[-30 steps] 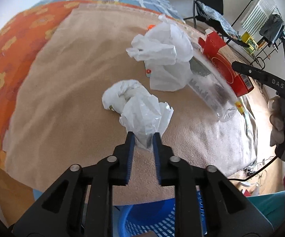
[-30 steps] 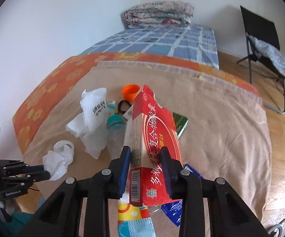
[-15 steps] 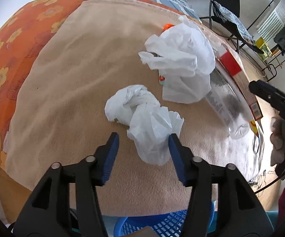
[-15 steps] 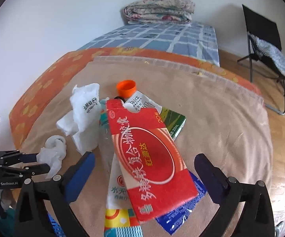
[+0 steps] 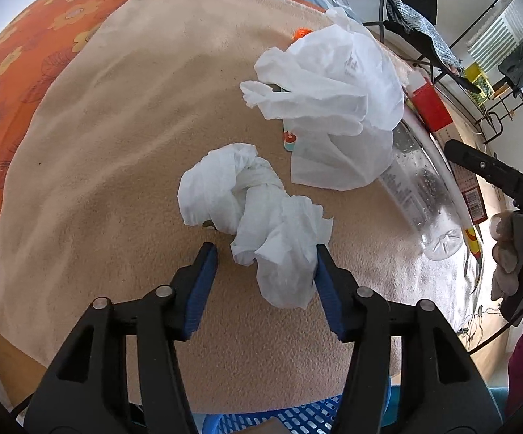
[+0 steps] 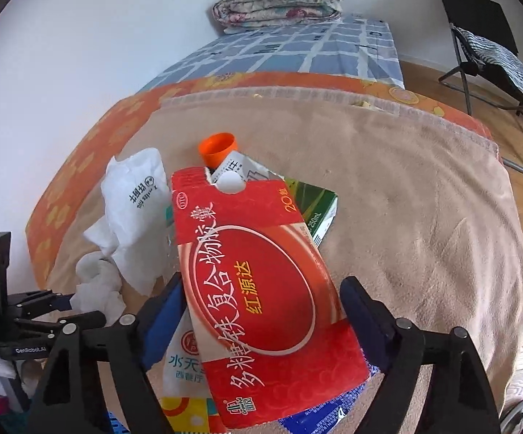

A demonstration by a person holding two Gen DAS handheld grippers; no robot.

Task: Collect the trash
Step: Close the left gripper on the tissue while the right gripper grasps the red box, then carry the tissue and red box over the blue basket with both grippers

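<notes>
We hold left gripper (image 5: 265, 260) wide around tissue (image 5: 254, 213), unclamped; right gripper (image 6: 261, 307) wide around box (image 6: 261, 289), long axis ahead.

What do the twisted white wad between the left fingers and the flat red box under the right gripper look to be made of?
The twisted white wad looks like thin tissue paper: matte, soft crumpled folds, ragged edges. The flat red box looks like glossy printed cardboard: crisp straight edges, a punched notch, slight sheen; probably thin carton stock.

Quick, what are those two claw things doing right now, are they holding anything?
Left gripper: open, around the crumpled tissue, not gripping.
Right gripper: open, astride the red box, not gripping.
</notes>
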